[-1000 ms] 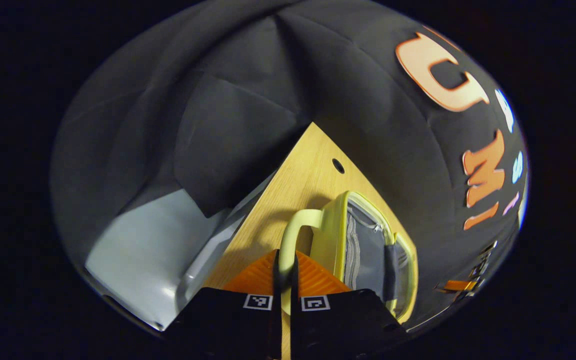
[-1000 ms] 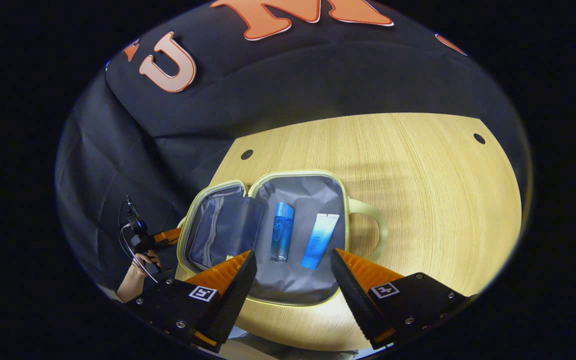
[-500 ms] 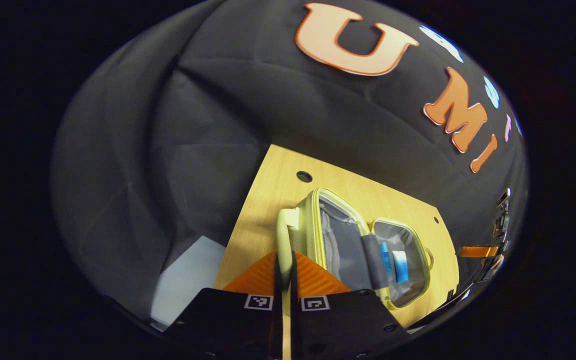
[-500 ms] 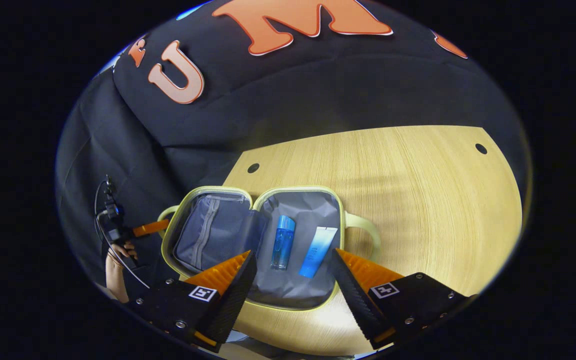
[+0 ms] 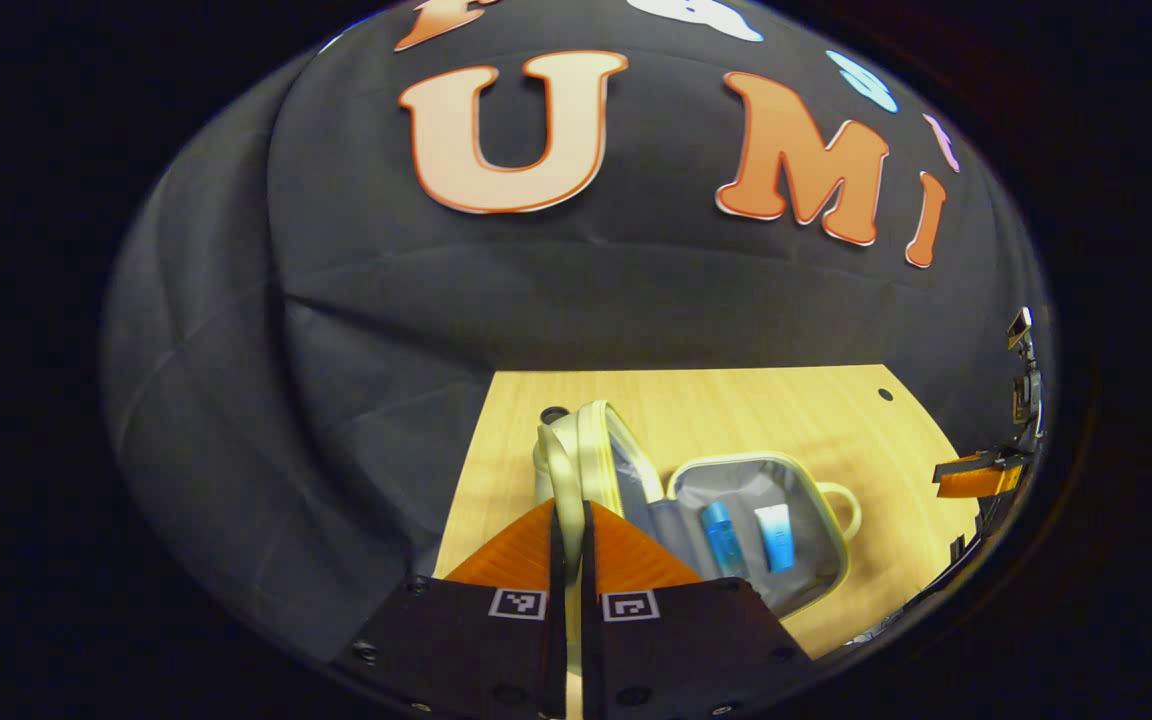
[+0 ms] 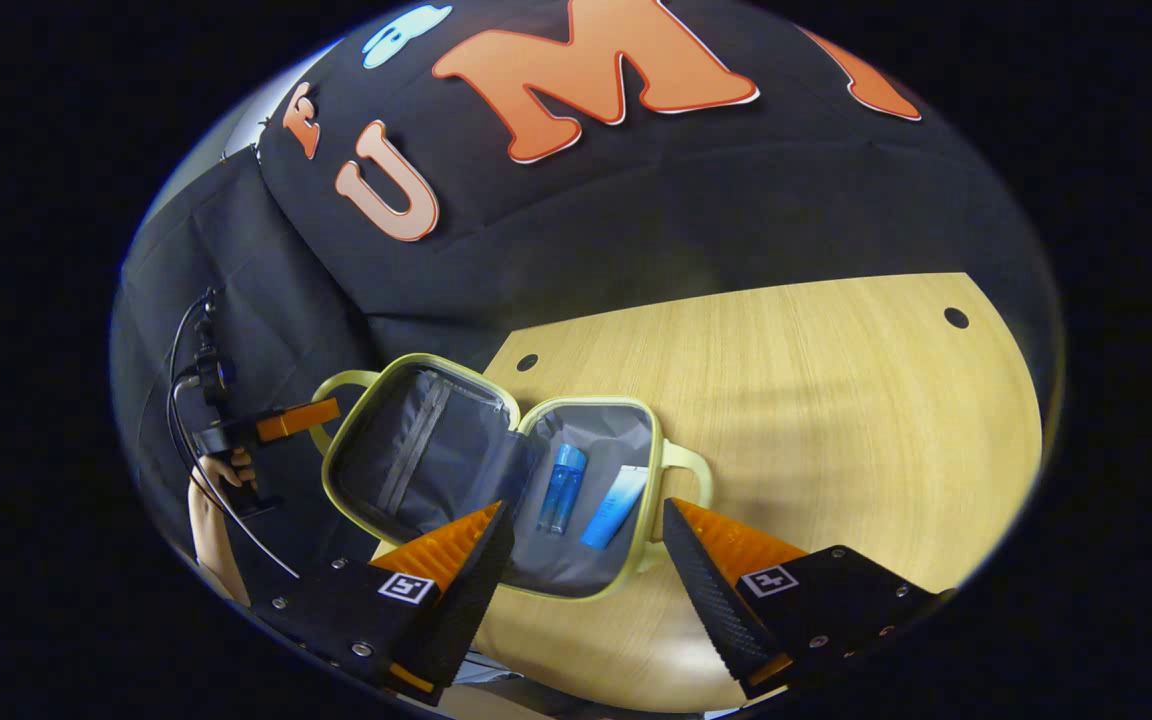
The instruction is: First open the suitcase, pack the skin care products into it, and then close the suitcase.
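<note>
A pale yellow-green suitcase (image 6: pixel 641 520) lies open on the wooden table (image 6: pixel 836 400). In its grey-lined base rest a blue bottle (image 6: pixel 561 487) and a blue-white tube (image 6: pixel 614 493). My left gripper (image 5: pixel 568 520) is shut on the lid's handle (image 5: pixel 561 470), and the lid (image 5: pixel 608 455) stands lifted, roughly upright. The bottle (image 5: pixel 718 537) and the tube (image 5: pixel 776 535) lie in the base to its right. My right gripper (image 6: pixel 586 560) hangs open just above the base's near rim, holding nothing. The left gripper (image 6: pixel 291 420), held by a hand (image 6: pixel 226 470), grips the handle at the lid's far left.
The tabletop stretches bare to the right of the case, with small round holes (image 6: pixel 956 318) near its far edge. The booth's black cloth wall closes off the back and the left side. The right gripper (image 5: pixel 981 478) hovers past the base's second handle (image 5: pixel 841 505).
My left gripper has lifted the lid by its handle, swinging it from flat up to nearly upright. The right gripper stays open and has drawn back slightly from the case.
</note>
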A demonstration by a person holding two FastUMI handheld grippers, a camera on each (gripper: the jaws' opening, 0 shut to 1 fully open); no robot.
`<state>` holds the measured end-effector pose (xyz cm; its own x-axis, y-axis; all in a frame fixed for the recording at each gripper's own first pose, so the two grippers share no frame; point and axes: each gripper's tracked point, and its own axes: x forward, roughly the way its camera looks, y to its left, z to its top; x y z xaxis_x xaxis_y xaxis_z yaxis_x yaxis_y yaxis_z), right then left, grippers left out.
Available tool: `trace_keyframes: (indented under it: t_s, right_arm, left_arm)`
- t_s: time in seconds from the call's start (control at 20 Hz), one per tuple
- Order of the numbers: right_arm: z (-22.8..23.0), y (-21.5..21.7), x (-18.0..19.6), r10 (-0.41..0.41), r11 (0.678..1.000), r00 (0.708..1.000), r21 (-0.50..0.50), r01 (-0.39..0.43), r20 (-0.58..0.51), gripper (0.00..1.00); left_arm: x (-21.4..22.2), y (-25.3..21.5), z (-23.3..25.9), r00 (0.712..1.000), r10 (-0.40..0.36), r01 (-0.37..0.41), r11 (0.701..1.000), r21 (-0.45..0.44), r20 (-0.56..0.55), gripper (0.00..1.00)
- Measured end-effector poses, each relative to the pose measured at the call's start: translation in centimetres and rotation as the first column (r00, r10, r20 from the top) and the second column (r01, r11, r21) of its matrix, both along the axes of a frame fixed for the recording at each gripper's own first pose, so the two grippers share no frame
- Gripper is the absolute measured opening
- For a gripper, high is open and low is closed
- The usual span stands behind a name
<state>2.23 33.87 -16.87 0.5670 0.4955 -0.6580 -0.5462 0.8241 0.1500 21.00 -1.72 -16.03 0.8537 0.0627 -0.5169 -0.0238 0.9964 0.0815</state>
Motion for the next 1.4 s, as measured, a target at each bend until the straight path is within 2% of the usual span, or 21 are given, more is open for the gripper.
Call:
trace_keyframes:
  t_s: [0.25,0.5,0.65,0.95,1.15,1.2,1.3,1.4]
  right_arm:
    - [2.1,-5.7,0.2,-0.02,0.999,1.0,0.026,0.02,0.0,0.95]
    - [3.4,-11.0,0.2,-0.051,0.997,0.999,0.062,0.051,-0.003,0.95]
    - [3.3,-14.1,-0.2,-0.071,0.995,0.997,0.071,0.071,-0.011,0.96]
    - [3.0,-19.3,-1.1,-0.133,0.988,0.991,0.082,0.134,-0.02,0.96]
    - [2.4,-20.8,-0.5,-0.174,0.98,0.984,0.09,0.177,-0.039,0.95]
    - [2.5,-20.9,-0.3,-0.18,0.978,0.983,0.096,0.183,-0.041,0.96]
    - [2.3,-21.5,-0.3,-0.188,0.978,0.982,0.086,0.19,-0.036,0.96]
    - [2.0,-22.1,-0.5,-0.194,0.979,0.981,0.062,0.195,-0.031,0.95]
  left_arm:
    - [1.0,-10.6,2.2,0.995,-0.096,0.096,0.995,-0.01,0.03,0.06]
    - [1.9,-18.6,0.4,0.989,-0.146,0.149,0.983,0.107,-0.036,0.06]
    - [3.0,-23.8,-1.8,0.978,-0.191,0.202,0.963,0.177,-0.079,0.06]
    - [3.5,-34.8,-11.0,0.933,-0.289,0.326,0.931,0.166,-0.213,0.07]
    - [3.2,-39.5,-17.0,0.9,-0.304,0.369,0.913,0.175,-0.313,0.07]
    - [4.0,-38.3,-17.1,0.893,-0.302,0.369,0.916,0.159,-0.334,0.07]
    - [4.3,-39.3,-20.0,0.885,-0.295,0.362,0.922,0.134,-0.36,0.07]
    - [4.6,-39.3,-20.6,0.886,-0.285,0.352,0.927,0.129,-0.367,0.07]
